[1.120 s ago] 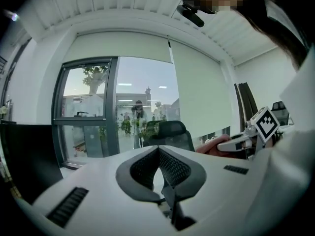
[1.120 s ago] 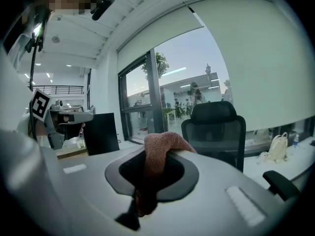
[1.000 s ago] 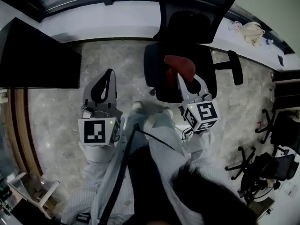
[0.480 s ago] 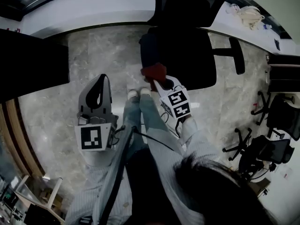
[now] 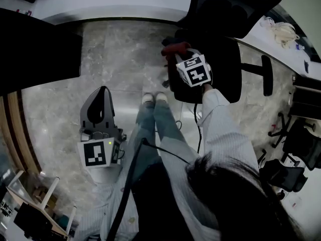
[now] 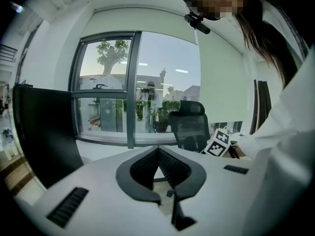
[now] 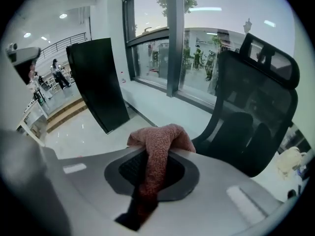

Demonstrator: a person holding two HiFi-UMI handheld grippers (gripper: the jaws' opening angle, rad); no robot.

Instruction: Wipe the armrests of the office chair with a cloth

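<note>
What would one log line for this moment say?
right gripper: shut on red cloth, beside office chair | left gripper: shut, empty, away from chair

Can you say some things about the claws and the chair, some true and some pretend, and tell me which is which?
1. The right claw is holding a red cloth. True.
2. The left claw holds a cloth too. False: it is shut with nothing in it.
3. The chair is black. True.
4. The left claw touches the chair. False: it hangs over the floor, apart from the chair.
</note>
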